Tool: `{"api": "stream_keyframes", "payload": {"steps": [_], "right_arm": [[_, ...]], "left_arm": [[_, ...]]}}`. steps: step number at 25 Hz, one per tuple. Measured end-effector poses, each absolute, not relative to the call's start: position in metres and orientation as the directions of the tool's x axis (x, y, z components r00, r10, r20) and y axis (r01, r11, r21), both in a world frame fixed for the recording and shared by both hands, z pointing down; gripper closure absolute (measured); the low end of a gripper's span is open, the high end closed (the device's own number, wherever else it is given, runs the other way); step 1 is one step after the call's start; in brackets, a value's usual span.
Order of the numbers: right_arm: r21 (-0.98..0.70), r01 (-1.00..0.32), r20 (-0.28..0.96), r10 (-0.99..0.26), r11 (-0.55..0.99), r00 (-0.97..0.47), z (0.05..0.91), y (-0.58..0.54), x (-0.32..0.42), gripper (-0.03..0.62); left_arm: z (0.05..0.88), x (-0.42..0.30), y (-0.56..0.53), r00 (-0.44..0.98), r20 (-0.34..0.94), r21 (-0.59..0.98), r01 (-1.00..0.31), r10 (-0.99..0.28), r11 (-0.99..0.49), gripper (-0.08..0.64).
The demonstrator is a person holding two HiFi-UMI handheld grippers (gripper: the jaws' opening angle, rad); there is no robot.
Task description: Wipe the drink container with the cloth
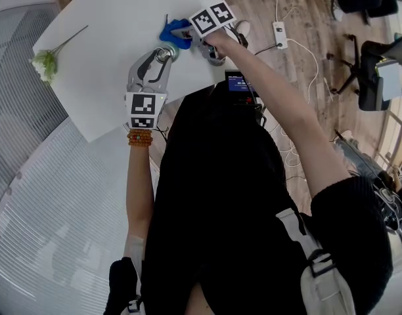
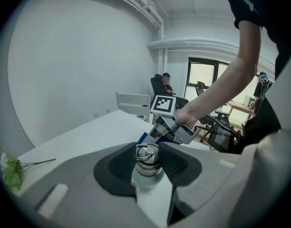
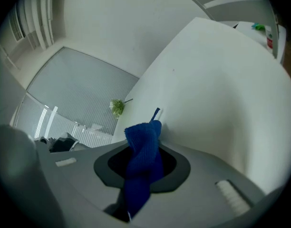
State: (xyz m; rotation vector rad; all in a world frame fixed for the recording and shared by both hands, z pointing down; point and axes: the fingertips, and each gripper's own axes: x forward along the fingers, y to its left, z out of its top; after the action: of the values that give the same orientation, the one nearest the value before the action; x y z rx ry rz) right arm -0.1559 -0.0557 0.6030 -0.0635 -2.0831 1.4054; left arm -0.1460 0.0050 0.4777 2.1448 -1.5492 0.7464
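Observation:
A pale green drink bottle [image 2: 148, 175] with a steel cap stands on the white table [image 1: 122, 18], and my left gripper [image 2: 148, 161] is shut on its neck. In the head view the bottle [image 1: 167, 54] shows between the tips of the left gripper [image 1: 164, 56]. My right gripper [image 3: 144, 163] is shut on a blue cloth [image 3: 143, 158] that sticks up out of its jaws. The head view puts the right gripper [image 1: 188, 34] just beyond the bottle, with the cloth [image 1: 173, 33] against the bottle's far side. The left gripper view shows the right gripper [image 2: 160, 129] and a bit of cloth [image 2: 141, 137] behind the cap.
A green flower sprig [image 1: 46, 63] lies near the table's left edge, also seen as the sprig [image 3: 118, 107] far off. A power strip [image 1: 280, 35] with cables lies on the wooden floor, with office chairs [image 1: 378, 71] to the right. A person [image 2: 167, 82] sits in the background.

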Motion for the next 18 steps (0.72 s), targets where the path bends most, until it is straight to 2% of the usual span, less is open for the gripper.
{"api": "stream_keyframes", "payload": {"steps": [6, 13, 18], "right_arm": [[-0.759, -0.341, 0.585, 0.350, 0.555, -0.732, 0.620, -0.054, -0.153, 0.512], [-0.573, -0.306, 0.723, 0.294, 0.760, -0.625, 0.621, -0.052, -0.156, 0.512], [-0.578, -0.307, 0.722, 0.299, 0.756, -0.624, 0.621, -0.054, -0.158, 0.508]], "left_arm": [[0.478, -0.146, 0.005, 0.250, 0.622, 0.002, -0.948, -0.742, -0.318, 0.410], [0.479, -0.149, 0.006, 0.250, 0.612, -0.001, -0.948, -0.750, -0.317, 0.410], [0.480, -0.152, 0.008, 0.245, 0.604, -0.005, -0.950, -0.758, -0.311, 0.409]]}}
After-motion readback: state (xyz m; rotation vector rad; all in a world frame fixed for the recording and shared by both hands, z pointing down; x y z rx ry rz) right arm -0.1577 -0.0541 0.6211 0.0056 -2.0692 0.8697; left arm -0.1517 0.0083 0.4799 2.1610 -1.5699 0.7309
